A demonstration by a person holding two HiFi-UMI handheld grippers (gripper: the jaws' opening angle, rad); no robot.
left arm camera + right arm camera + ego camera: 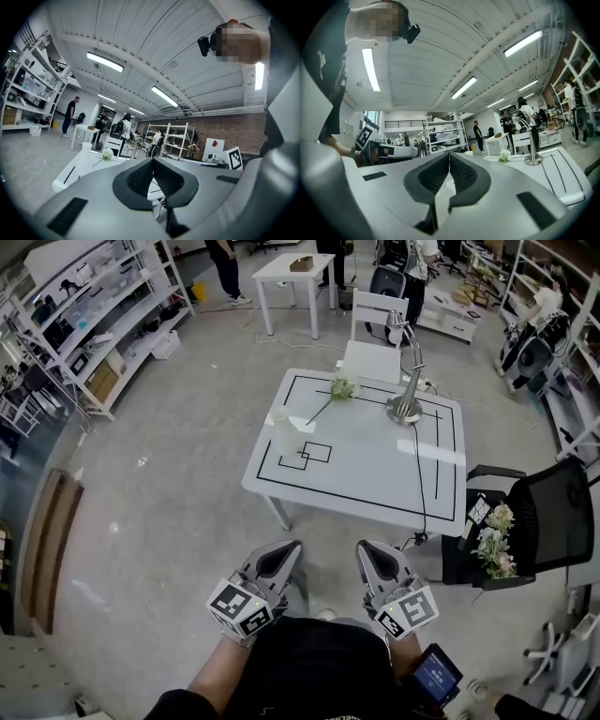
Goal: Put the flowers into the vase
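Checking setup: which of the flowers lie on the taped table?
The single white-headed stem beside the lamp; the bunch rests on the black chair, off the table.

Closed, empty hand-held gripper [449,157]

- The vase [284,430] is stood on the bench [375,479], near its left edge.
- A flower [342,388] is laid on the bench behind the vase, toward the far edge.
- The lamp [406,407] is placed just right of that flower.
- More flowers [495,540] are kept on an armchair [553,512] right of the bench.
- A chair [375,334] is set behind the bench.
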